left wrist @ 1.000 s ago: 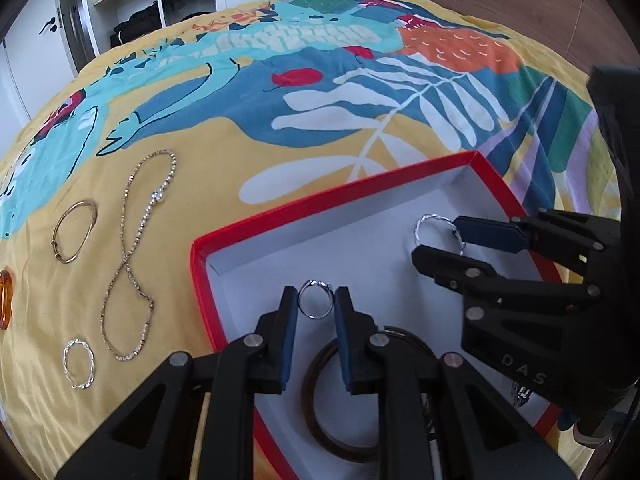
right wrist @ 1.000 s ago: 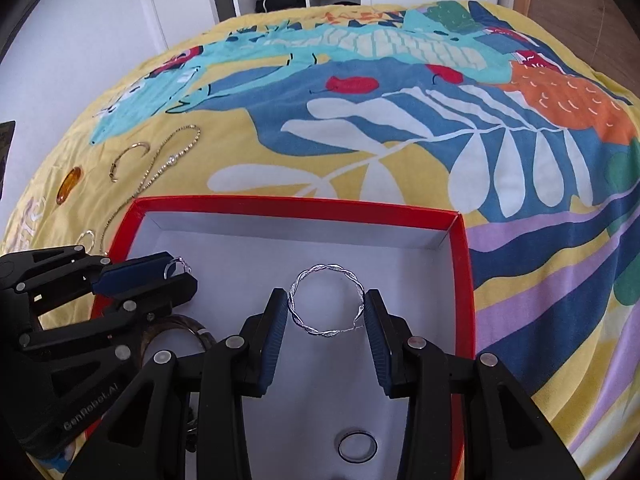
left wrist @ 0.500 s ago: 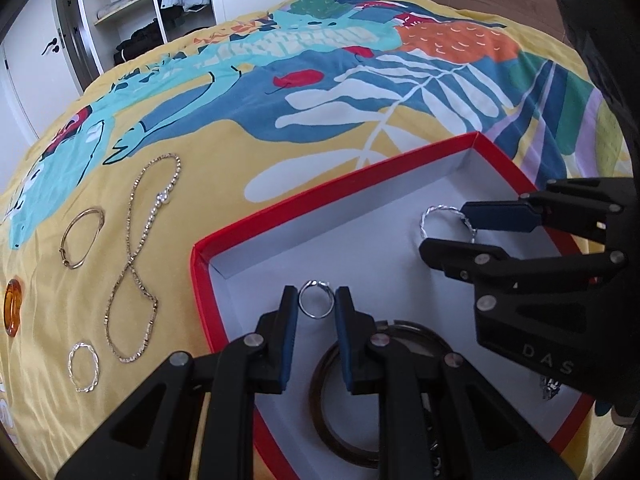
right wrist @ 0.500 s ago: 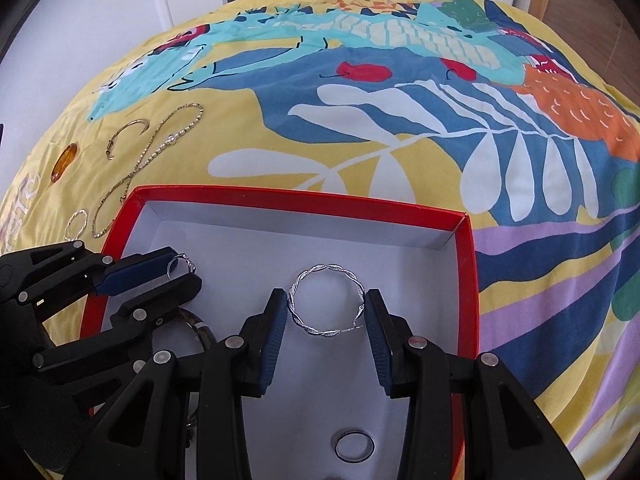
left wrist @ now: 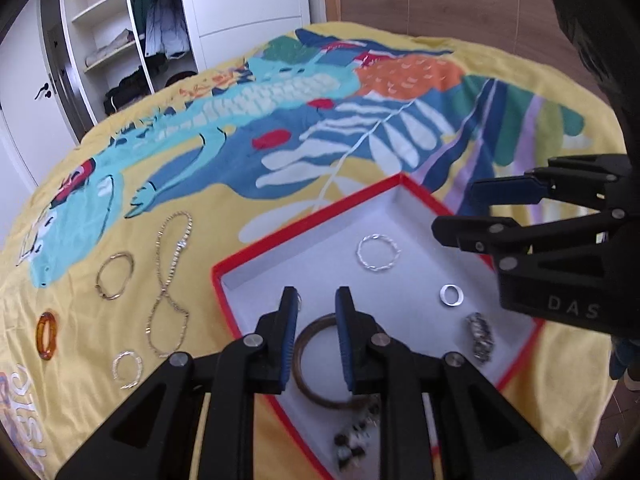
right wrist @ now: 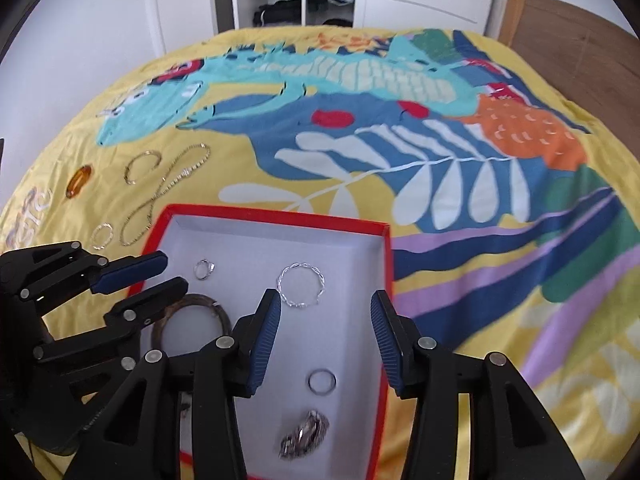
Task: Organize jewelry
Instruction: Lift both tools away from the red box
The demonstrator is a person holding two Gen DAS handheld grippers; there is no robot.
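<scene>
A red-rimmed box (left wrist: 304, 224) (right wrist: 272, 216) with a white floor lies on the bedspread. In it lie a twisted silver hoop (left wrist: 378, 252) (right wrist: 301, 284), a small silver ring (right wrist: 204, 269), a plain silver band (left wrist: 451, 294) (right wrist: 322, 381), a brown bangle (left wrist: 320, 360) (right wrist: 192, 316) and a silver chain bracelet (left wrist: 480, 336) (right wrist: 304, 434). My left gripper (left wrist: 316, 308) (right wrist: 160, 276) is open and empty above the box's left part. My right gripper (right wrist: 324, 320) (left wrist: 460, 212) is open and empty above the box.
On the yellow patterned bedspread left of the box lie a long chain necklace (left wrist: 170, 280) (right wrist: 168, 188), a gold hoop (left wrist: 114, 274) (right wrist: 142, 166), a small silver hoop (left wrist: 127, 367) (right wrist: 102, 235) and an amber ring (left wrist: 46, 334) (right wrist: 79, 180). A wardrobe (left wrist: 132, 32) stands beyond.
Both grippers opened and rose away from the box. The small ring and the twisted hoop they held now lie on the box floor.
</scene>
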